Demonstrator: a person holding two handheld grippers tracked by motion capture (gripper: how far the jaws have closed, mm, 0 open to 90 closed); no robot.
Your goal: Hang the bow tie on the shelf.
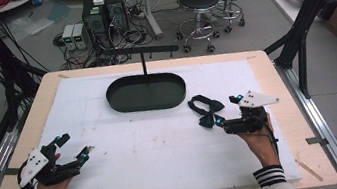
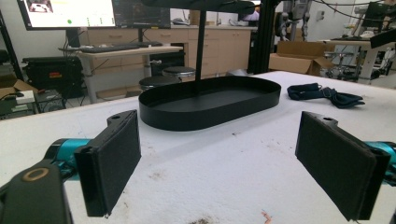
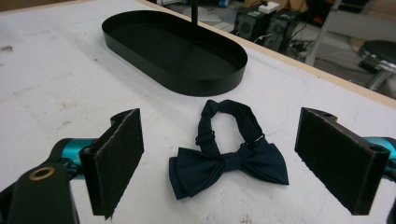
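A dark navy bow tie (image 1: 205, 109) with its strap looped lies flat on the white foam mat, right of centre. In the right gripper view the bow tie (image 3: 227, 164) sits between and just beyond the open jaws. My right gripper (image 1: 224, 111) is open, close to the bow tie's right side, not touching it. My left gripper (image 1: 74, 146) is open at the left front of the mat with nothing between its jaws. A black oval tray (image 1: 146, 93) with an upright post and crossbar (image 1: 142, 53) stands at the mat's back centre.
The white foam mat (image 1: 154, 147) covers a wooden table (image 1: 289, 106). Beyond the far edge stand two stools (image 1: 199, 4), computer boxes and cables on the floor. A black frame leg (image 1: 306, 13) rises at the right, cardboard box beside it.
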